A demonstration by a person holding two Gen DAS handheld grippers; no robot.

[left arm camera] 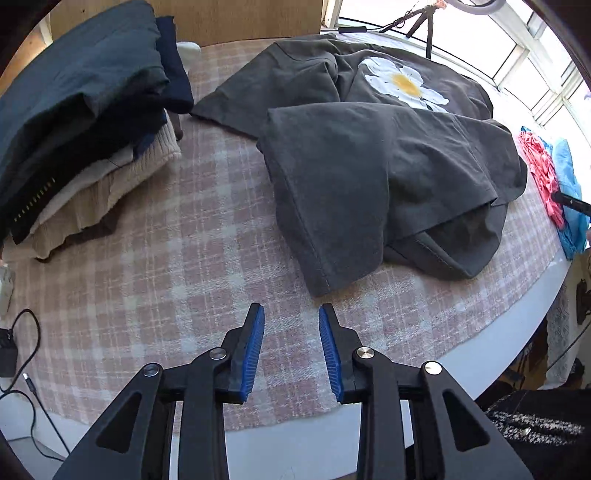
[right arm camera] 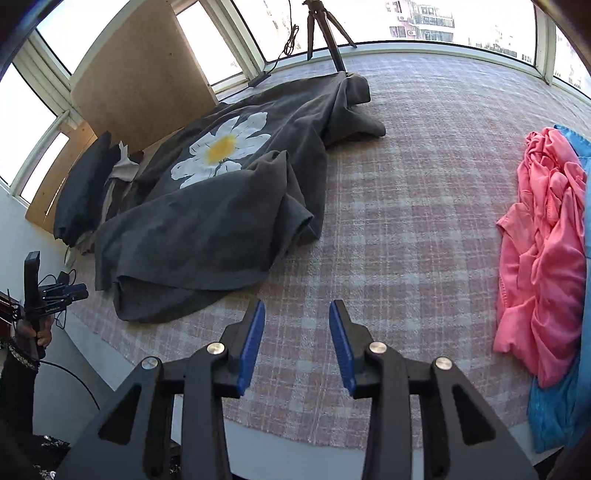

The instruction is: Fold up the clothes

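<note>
A dark grey T-shirt (left arm camera: 369, 166) with a white and yellow daisy print (left arm camera: 404, 83) lies crumpled on the pink checked cloth; it also shows in the right wrist view (right arm camera: 207, 221). My left gripper (left arm camera: 291, 314) is open and empty, just short of the shirt's near corner. My right gripper (right arm camera: 297, 310) is open and empty, over bare cloth to the right of the shirt's hem. The left gripper also shows at the left edge of the right wrist view (right arm camera: 70, 291).
A stack of folded clothes (left arm camera: 81, 122) stands at the left. A pink garment (right arm camera: 543, 258) on a blue one (right arm camera: 557, 406) lies at the right. A tripod (right arm camera: 325, 33) stands at the far edge by the windows. Cables (left arm camera: 22, 369) lie at the table's near left.
</note>
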